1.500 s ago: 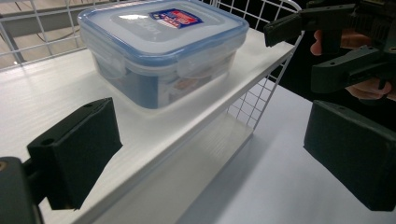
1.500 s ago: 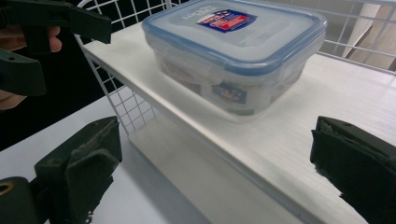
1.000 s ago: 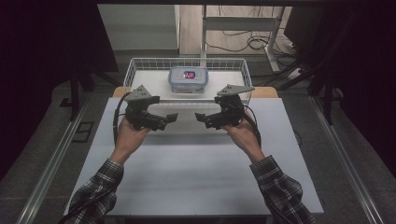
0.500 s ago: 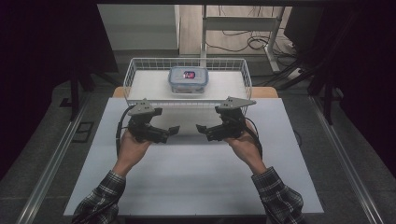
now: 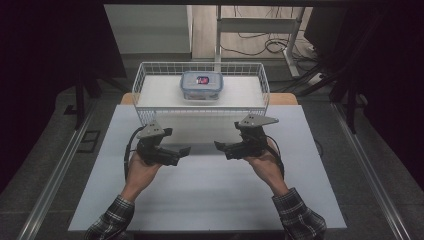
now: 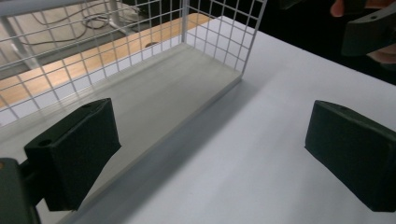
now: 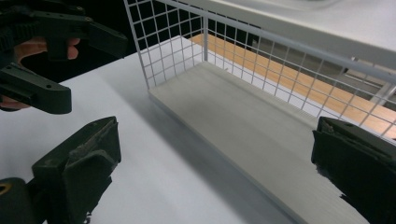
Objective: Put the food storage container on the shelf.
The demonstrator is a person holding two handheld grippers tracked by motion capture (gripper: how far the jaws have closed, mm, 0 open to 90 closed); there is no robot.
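Both grippers hover over the white table (image 5: 210,195), jaws pointing at each other about a hand's width apart. My left gripper (image 5: 181,154) stands open; in the left gripper view (image 6: 210,158) its jaws are spread wide over bare tabletop with nothing between them. My right gripper (image 5: 223,150) is open too, and in the right gripper view (image 7: 215,172) its jaws frame the basket's near corner, holding nothing. A white wire basket (image 5: 150,112) sits just beyond them. Inside it at the back rests a clear lidded container (image 5: 201,85) with something red in it.
The basket's mesh wall (image 6: 219,28) and grey floor (image 7: 243,116) lie close ahead of both grippers. A wooden table edge (image 5: 284,98) shows behind the basket. Cables (image 5: 270,42) and desk legs lie on the floor beyond. Dark surroundings flank the table.
Both hands have drawn back from the basket toward the person's side of the table, staying level with each other. Jaws remain open and empty.
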